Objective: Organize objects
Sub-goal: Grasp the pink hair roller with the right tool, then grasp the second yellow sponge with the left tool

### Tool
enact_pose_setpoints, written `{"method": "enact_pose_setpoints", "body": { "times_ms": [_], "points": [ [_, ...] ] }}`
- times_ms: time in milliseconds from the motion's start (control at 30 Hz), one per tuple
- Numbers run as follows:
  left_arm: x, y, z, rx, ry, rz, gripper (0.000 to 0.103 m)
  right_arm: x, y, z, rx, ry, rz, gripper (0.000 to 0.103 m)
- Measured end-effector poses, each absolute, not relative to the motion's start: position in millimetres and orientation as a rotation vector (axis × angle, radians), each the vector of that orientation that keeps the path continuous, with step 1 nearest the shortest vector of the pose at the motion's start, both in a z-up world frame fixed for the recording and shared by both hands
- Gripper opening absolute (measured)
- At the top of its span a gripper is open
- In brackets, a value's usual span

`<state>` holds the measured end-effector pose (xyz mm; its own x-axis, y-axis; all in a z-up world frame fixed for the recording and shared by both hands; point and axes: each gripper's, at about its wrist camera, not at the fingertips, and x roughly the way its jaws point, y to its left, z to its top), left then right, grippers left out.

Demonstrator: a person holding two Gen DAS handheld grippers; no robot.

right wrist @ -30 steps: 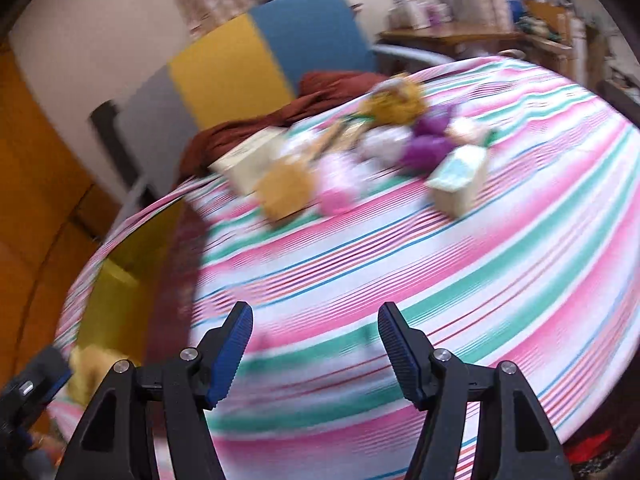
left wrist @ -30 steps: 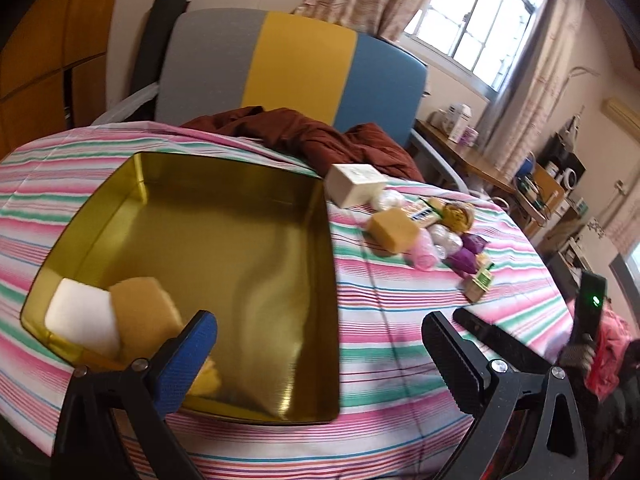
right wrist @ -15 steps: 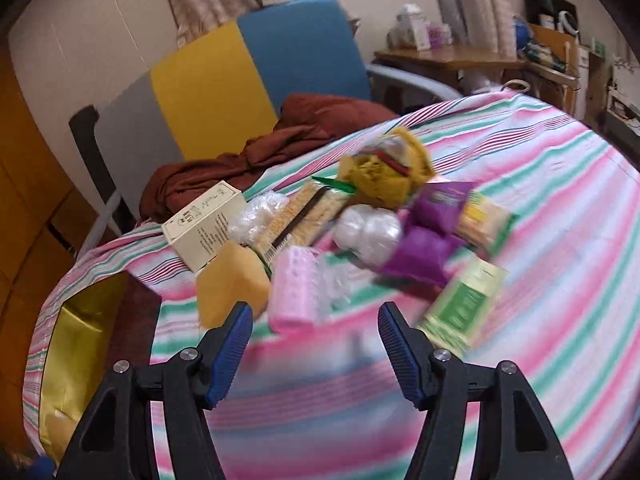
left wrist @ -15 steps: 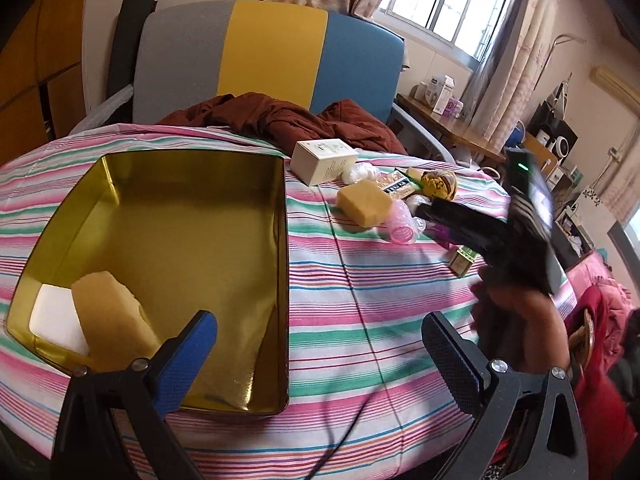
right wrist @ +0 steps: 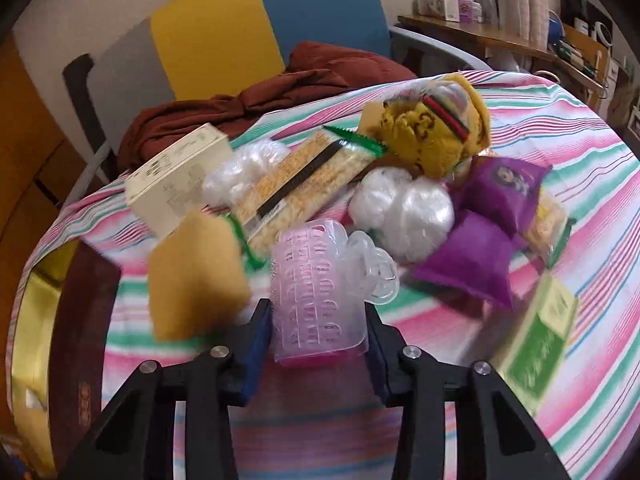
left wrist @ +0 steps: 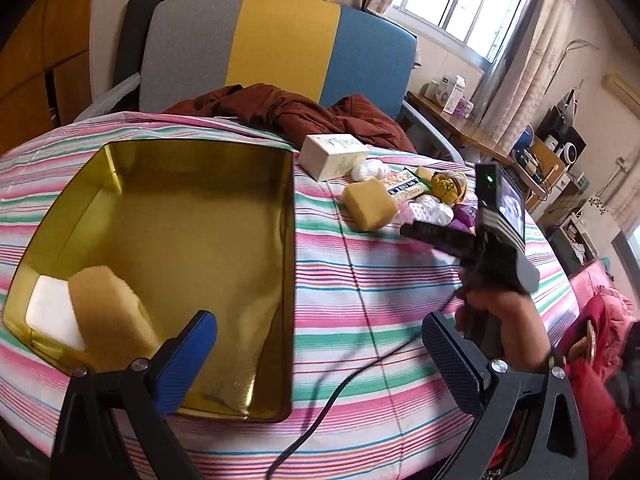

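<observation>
We count two items in the gold tin (left wrist: pixel 188 208): one yellow sponge (left wrist: pixel 108 312) and one white block (left wrist: pixel 50 312). On the striped cloth (left wrist: pixel 360 300) lie one more sponge (right wrist: pixel 196 276), one white box (right wrist: pixel 176 184) and two purple packets (right wrist: pixel 484 232). Our right gripper (right wrist: pixel 318 336) is closing on one pink hair roller (right wrist: pixel 316 292), pads against its sides; our left gripper (left wrist: pixel 320 364) stands open over the tin's near edge, holding nothing.

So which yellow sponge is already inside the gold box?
The yellow sponge leaning beside the white block in the gold box. The other sponge lies outside on the striped cloth.
</observation>
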<state>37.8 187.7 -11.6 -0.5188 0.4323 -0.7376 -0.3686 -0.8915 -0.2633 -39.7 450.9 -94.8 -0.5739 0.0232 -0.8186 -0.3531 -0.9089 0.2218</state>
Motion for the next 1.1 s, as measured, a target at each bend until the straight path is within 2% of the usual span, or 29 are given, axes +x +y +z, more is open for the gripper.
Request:
{"method": "enact_pose_setpoints", "body": {
  "times_ms": [233,433,633,967,1000,1033,1067,1100],
  "points": [
    [21.0,225.6,-6.9,-1.184,-0.093,2.346,0.103,6.5,450.0,-89.0,-1.290,0.597,2.577,0.041],
    [-11.6,275.7,-12.3,-1.204,-0.032,2.373,0.103,46.5,442.5,-88.2,-1.249,0.465,2.631,0.041],
    [-55.1,321.9,-42.2,-1.332,0.005,2.334,0.103,68.9,439.9,-93.2,-1.110,0.418,2.685,0.041],
    [-107.3,355.5,-80.2,-1.469,-0.040,2.378,0.102,76.0,443.9,-98.1,-1.003,0.471,2.705,0.041],
    [-109.7,357.2,-82.0,-1.470,-0.037,2.390,0.100,76.3,443.4,-98.3,-1.001,0.469,2.706,0.041],
    [-111.5,358.2,-83.6,-1.460,-0.038,2.397,0.094,75.5,443.0,-98.3,-1.001,0.465,2.706,0.041],
    [-113.1,358.5,-86.0,-1.443,-0.036,2.404,0.082,75.6,442.7,-98.2,-0.998,0.462,2.706,0.041],
    [-114.8,359.0,-88.9,-1.440,-0.024,2.410,0.078,75.9,442.6,-98.3,-0.995,0.461,2.707,0.041]
  ]
}}
